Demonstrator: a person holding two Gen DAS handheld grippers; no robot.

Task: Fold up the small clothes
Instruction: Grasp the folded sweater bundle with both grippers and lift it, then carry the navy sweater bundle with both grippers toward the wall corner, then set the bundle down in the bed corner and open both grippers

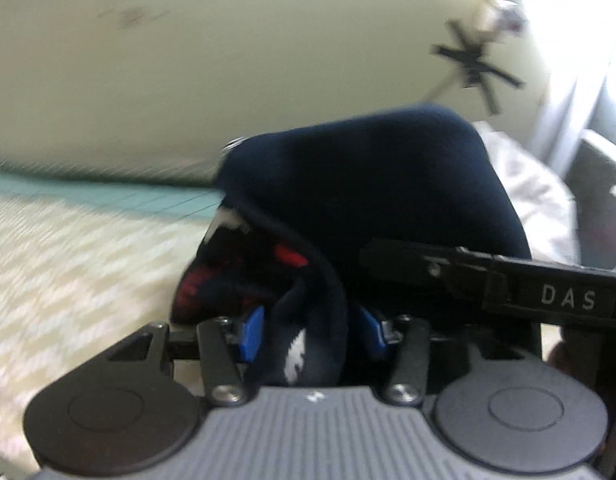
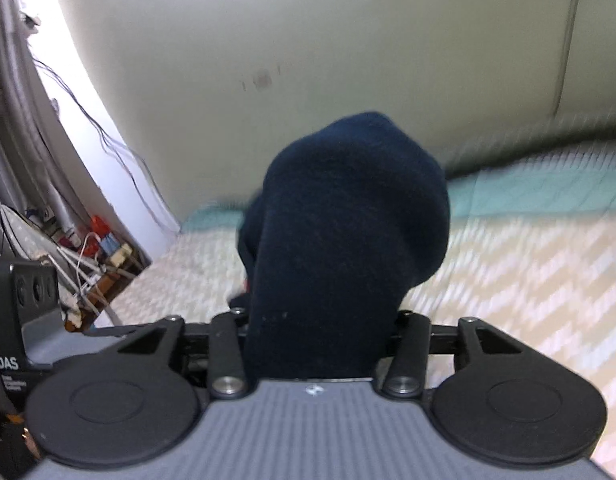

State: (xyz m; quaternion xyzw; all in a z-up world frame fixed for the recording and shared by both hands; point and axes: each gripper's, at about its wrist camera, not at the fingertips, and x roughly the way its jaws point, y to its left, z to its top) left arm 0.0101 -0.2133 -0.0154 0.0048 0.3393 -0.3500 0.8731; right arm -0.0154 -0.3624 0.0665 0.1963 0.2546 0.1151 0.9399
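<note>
Left gripper point(image 1: 311, 330), one: two blue-padded fingers point(image 1: 252, 334) clenched on a bunched fold of the navy garment point(image 1: 359, 196); only the pad edges show, the rest buried in cloth.

Right gripper point(image 2: 317, 340), one: its fingers are wholly covered by the navy garment point(image 2: 347, 232), which rises from between the linkage arms, so the grip appears closed on the cloth, though the pads themselves cannot be seen. In the left wrist view its black body, lettered "DAS", crosses in from the right edge, cut off by the frame.

Navy garment, one: held up between both grippers, above the bed. Dark blue knit with red and white patterning visible on the underside in the left wrist view; the pattern is blurred and illegible.

Bed cover point(image 2: 527, 280), one: cream and white zigzag weave, motion-blurred.

Teal sheet point(image 2: 547, 192), one strip at the far edge of the bed.

Wall point(image 2: 308, 40), one, pale, with a faint smudge.

Cables point(image 2: 96, 256), several, tangled at far left; count unclear.
</note>
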